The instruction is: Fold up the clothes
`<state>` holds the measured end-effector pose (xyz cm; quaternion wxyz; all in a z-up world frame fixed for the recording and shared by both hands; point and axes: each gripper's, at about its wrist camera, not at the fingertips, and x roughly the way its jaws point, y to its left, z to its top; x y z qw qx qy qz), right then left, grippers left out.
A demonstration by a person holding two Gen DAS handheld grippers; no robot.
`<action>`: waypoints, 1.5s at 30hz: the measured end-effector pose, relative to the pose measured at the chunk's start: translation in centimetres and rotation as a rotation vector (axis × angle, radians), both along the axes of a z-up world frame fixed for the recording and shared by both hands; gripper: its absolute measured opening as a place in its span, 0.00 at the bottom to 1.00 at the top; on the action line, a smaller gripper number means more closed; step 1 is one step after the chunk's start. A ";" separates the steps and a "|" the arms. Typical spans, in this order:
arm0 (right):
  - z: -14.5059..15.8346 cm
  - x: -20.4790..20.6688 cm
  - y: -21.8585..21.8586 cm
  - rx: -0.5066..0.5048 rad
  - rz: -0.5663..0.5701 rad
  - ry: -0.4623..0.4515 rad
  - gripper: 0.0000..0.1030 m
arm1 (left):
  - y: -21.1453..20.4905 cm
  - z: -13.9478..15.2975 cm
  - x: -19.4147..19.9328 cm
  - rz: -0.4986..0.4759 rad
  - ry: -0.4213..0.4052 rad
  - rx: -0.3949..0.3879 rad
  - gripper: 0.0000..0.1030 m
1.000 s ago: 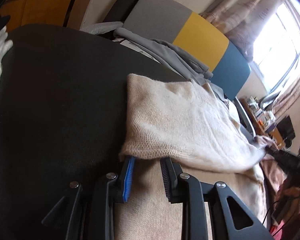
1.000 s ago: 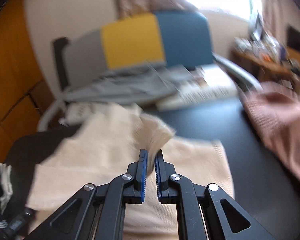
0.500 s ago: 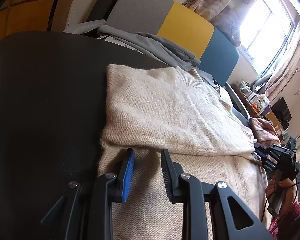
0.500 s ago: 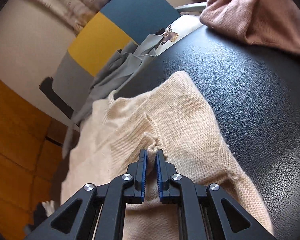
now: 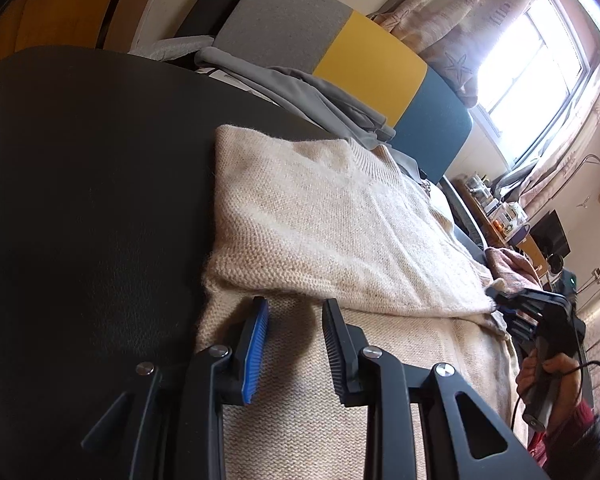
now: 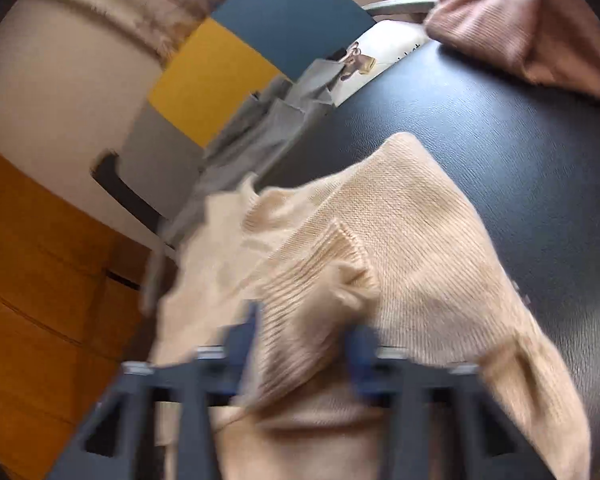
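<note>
Black tabletop point(image 5: 80, 200) bare beside folded sweater point(image 5: 320, 220) edge

Daylight enters from a window point(image 5: 540, 60) at upper right of the left wrist view, overexposed to near white, with the curtain point(image 5: 460, 28) beside it washed pale. The black table point(image 5: 80, 200) stays dark and shows only a faint sheen. The cream sweater point(image 5: 320, 216) is sharp, its knit visible, with a narrow shadow under its folded edge. Both views bend straight lines and darken at the corners. The right wrist view is motion-blurred: the right gripper point(image 6: 304, 344) smears into dark streaks, the sweater's near part is soft, and the chair point(image 6: 236, 60) is hazy.
</note>
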<state>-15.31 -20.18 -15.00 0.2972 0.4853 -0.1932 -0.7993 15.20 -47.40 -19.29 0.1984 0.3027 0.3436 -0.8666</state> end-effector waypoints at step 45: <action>0.8 0.8 -2.4 0.526 0.150 0.370 0.12 | -6.5 0.8 -9.9 -0.035 -0.156 -0.149 0.32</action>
